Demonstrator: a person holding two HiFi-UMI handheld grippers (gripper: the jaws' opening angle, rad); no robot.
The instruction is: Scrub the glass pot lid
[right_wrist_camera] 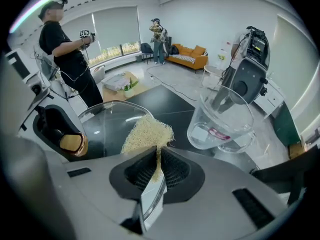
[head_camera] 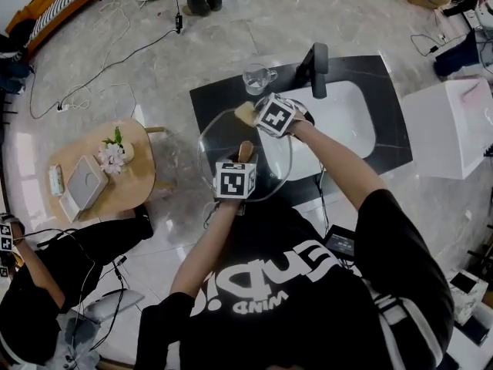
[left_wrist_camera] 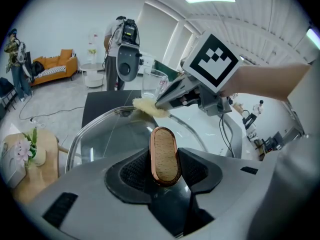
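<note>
- Over the black countertop [head_camera: 389, 137] with its white sink basin [head_camera: 350, 118], the round clear glass pot lid [left_wrist_camera: 105, 134] is held up, apparently off the surface.
- The left gripper [left_wrist_camera: 165, 160] is clamped on the lid's oval wooden knob [left_wrist_camera: 165, 149].
- The right gripper [right_wrist_camera: 157, 168] pinches a pale yellow fibrous scrub pad [right_wrist_camera: 147, 131], which lies against the lid's far edge.
- A clear glass mug [right_wrist_camera: 222, 116] stands just beyond the lid.
</note>
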